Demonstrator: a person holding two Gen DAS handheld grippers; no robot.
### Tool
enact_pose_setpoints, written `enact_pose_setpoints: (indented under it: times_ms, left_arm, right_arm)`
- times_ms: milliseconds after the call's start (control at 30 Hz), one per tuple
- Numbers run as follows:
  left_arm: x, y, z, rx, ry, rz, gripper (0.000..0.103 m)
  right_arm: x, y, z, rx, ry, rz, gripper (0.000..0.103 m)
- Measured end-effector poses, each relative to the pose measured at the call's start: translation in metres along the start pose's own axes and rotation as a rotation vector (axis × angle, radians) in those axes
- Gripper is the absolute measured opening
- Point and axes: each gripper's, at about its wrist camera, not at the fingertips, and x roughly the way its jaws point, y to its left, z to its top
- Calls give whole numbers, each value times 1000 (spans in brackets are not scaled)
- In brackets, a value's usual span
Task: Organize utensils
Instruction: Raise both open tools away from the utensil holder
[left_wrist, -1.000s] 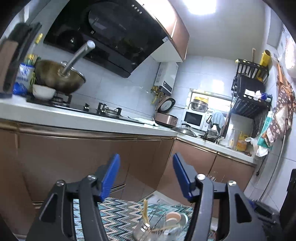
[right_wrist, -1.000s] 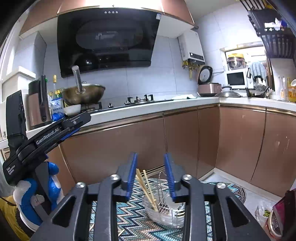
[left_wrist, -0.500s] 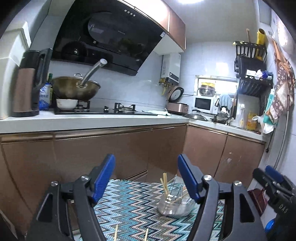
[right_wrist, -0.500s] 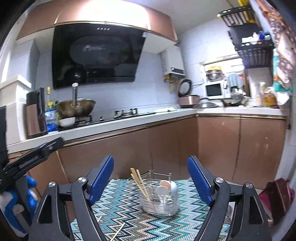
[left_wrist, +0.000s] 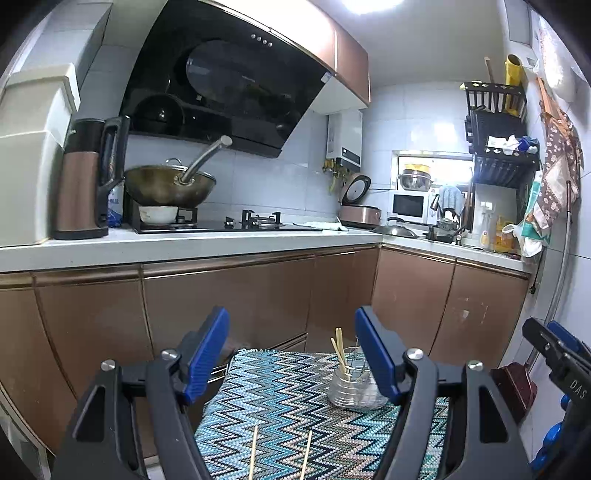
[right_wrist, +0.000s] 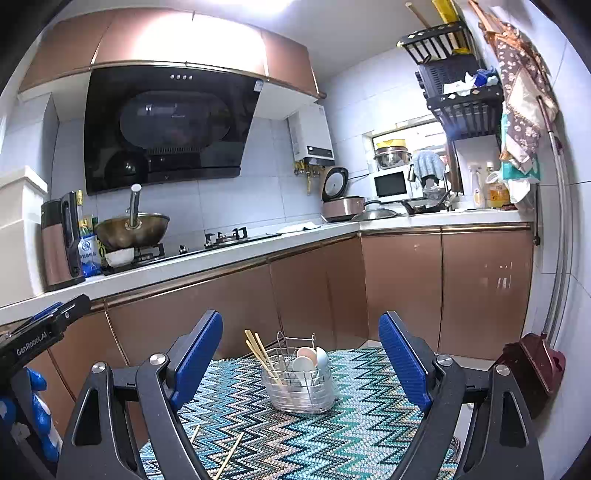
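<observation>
A wire utensil basket (right_wrist: 301, 384) stands on a zigzag-patterned mat (right_wrist: 332, 439) and holds upright chopsticks (right_wrist: 260, 352) and pale spoons (right_wrist: 308, 357). It also shows in the left wrist view (left_wrist: 352, 386). Two loose chopsticks (left_wrist: 280, 454) lie on the mat (left_wrist: 280, 398) in front of my left gripper; they also show in the right wrist view (right_wrist: 221, 450). My left gripper (left_wrist: 291, 356) is open and empty, above the mat. My right gripper (right_wrist: 301, 363) is open and empty, a little back from the basket.
Brown kitchen cabinets (right_wrist: 314, 280) with a white counter (left_wrist: 184, 240) run behind the mat. A wok (left_wrist: 170, 184), a kettle (left_wrist: 83, 177) and a rice cooker (right_wrist: 340, 203) stand on it. A dark red dustpan (right_wrist: 535, 369) leans at the right wall.
My right gripper has opened from nearly shut over the basket and drawn back. My left gripper has drawn back and levelled, so the mat and two loose chopsticks come into view.
</observation>
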Motion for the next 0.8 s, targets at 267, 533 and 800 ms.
enact_pose_setpoints:
  times_ms: [267,533,800]
  left_arm:
    - [-31,9,3,5,-35,19,70]
    - [-45,19,0,-4,-45,38,70]
    - [-38,28,-6,-5,-20,63,70]
  right_arm:
    - [-29,8,1,-4,-31,7,86]
    - [-47,11,5,-9,-68,16,86]
    - [-46,9,0,0,-72,9,86]
